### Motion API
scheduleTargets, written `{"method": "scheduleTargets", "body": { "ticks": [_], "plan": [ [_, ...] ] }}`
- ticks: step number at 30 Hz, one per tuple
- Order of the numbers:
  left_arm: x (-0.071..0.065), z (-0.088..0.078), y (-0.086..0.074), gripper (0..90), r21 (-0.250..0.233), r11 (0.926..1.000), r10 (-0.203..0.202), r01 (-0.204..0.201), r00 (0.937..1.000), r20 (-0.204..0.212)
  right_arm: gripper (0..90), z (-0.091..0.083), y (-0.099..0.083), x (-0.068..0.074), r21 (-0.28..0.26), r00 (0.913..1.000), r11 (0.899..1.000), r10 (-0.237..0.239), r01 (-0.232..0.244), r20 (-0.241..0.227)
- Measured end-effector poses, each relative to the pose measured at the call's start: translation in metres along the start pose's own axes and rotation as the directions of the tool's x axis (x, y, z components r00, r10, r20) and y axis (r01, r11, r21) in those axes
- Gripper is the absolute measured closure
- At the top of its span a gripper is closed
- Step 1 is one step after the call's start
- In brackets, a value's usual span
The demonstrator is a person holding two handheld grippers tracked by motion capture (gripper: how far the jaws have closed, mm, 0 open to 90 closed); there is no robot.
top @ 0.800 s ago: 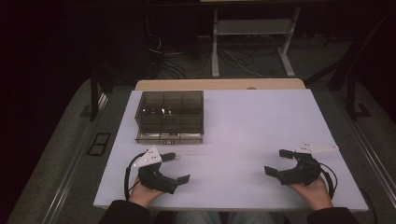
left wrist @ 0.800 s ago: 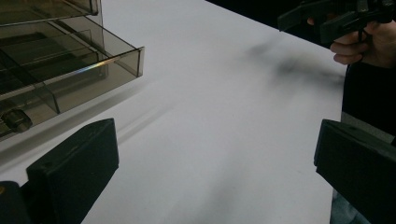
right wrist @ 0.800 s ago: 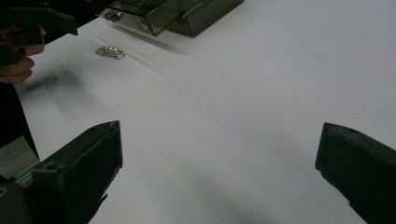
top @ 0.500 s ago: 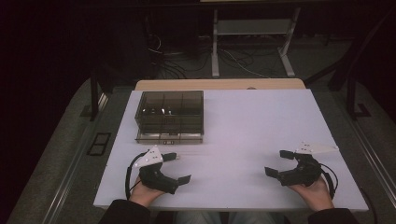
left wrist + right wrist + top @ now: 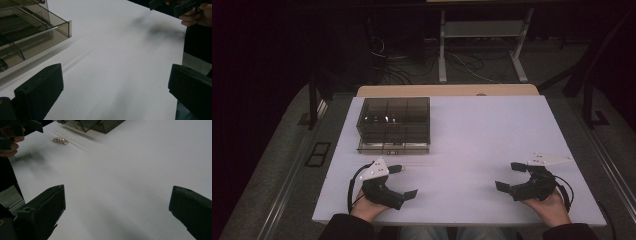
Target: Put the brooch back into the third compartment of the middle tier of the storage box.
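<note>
Organizer box point(image 5: 30, 27) cut off at frame edge; contents point(image 5: 379, 119) too small.

1. White table top point(image 5: 492, 150), rectangular, lit evenly from above; its surface is the brightest part of the scene.
2. A strip of pale wood point(image 5: 447, 90) shows along the table's far edge.
3. Grey floor point(image 5: 277, 165) on both sides of the table, dimmer toward the edges.
4. Dark rectangular floor plate point(image 5: 317, 154) with two openings, left of the table.
5. Behind the table, a light grey metal stand point(image 5: 482, 50) with two splayed feet.
6. Loose cables point(image 5: 397, 67) lie tangled on the floor beside the stand.
7. Dark slanted legs point(image 5: 314, 100) left and right of the table's far end.
8. The back of the room is near black; walls cannot be told.
</note>
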State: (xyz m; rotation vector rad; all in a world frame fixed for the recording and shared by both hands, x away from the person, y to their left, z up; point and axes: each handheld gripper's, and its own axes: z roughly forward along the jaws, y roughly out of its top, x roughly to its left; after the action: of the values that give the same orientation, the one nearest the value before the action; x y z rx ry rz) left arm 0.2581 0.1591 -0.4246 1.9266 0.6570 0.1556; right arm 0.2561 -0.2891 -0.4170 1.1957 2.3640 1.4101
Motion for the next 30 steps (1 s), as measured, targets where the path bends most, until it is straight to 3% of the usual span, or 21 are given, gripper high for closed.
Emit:
{"method": "scheduleTargets", "body": {
  "ticks": [12,30],
  "plan": [
    [-0.003,-0.003,0.01,0.0,0.06,0.9976,0.033,-0.033,0.9994,0.001,0.2,-0.001,-0.001,-0.001,0.01,0.9999,1.0,0.01,-0.01,-0.005],
    [0.008,-0.016,0.027,0.0,0.156,0.9852,0.072,-0.071,0.9974,-0.004,0.3,-0.002,-0.003,-0.003,0.015,1.0,1.0,0.009,-0.009,0.001]
  ]
}}
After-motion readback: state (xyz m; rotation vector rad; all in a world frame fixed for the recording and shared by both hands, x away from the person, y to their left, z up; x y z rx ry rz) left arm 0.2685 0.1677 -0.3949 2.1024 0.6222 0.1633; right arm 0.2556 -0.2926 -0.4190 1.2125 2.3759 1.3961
